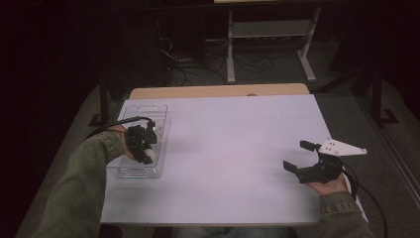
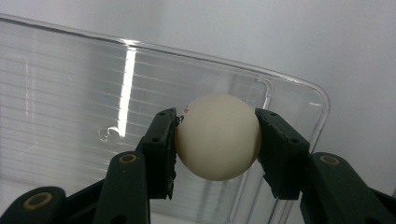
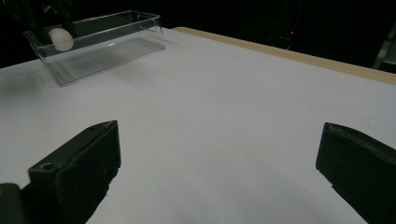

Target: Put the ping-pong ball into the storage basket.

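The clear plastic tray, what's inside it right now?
Over the clear plastic tray, the left gripper clamps a cream ball. The ribbed floor that shows is bare; the patch under the ball and jaws is hidden.

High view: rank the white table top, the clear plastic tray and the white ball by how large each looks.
1. White table top, by far the largest.
2. Clear plastic tray, lying at the table's left side.
3. White ball, the smallest, gripped in the left claw over the tray's near end and partly hidden by it.
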### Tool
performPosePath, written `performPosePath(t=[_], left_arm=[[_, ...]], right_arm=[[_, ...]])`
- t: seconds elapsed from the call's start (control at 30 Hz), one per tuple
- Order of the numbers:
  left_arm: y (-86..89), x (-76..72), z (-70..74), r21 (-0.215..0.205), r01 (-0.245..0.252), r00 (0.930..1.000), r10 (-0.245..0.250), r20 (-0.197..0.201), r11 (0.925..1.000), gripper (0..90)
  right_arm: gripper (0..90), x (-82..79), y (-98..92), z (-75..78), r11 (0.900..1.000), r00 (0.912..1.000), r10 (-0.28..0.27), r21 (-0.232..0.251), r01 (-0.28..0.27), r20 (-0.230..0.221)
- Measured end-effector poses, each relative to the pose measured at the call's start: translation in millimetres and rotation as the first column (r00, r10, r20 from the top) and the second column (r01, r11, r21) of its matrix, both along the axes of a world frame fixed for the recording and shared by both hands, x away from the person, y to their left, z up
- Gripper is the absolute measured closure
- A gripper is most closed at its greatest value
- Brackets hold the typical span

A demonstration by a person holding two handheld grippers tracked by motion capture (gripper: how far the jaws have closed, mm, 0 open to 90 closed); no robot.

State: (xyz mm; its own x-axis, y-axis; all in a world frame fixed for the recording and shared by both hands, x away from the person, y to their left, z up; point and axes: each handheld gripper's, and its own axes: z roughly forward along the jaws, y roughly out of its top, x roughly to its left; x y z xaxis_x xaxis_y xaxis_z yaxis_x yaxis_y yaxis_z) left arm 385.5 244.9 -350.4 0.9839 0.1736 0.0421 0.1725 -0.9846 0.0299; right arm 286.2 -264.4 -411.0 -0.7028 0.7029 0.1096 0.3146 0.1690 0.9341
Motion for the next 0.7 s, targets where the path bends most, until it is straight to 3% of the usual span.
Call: performPosePath(t=[0.3, 0.7], left_arm=[[-3.7, 3.0, -7.6, 0.027, 0.018, 0.9998, -0.017, -0.010, 0.9995, 51.1], [-0.7, 5.2, -20.1, 0.030, -0.018, 0.9998, 0.018, -0.009, 0.9994, 50.4]], right_arm=[[0.0, -0.6, -0.6, -0.4, 1.000, 1.0000, -0.002, 0.000, 0.002, -0.004], [0.0, -0.6, -0.8, -0.8, 1.000, 1.0000, -0.003, -0.004, 0.003, -0.004]])
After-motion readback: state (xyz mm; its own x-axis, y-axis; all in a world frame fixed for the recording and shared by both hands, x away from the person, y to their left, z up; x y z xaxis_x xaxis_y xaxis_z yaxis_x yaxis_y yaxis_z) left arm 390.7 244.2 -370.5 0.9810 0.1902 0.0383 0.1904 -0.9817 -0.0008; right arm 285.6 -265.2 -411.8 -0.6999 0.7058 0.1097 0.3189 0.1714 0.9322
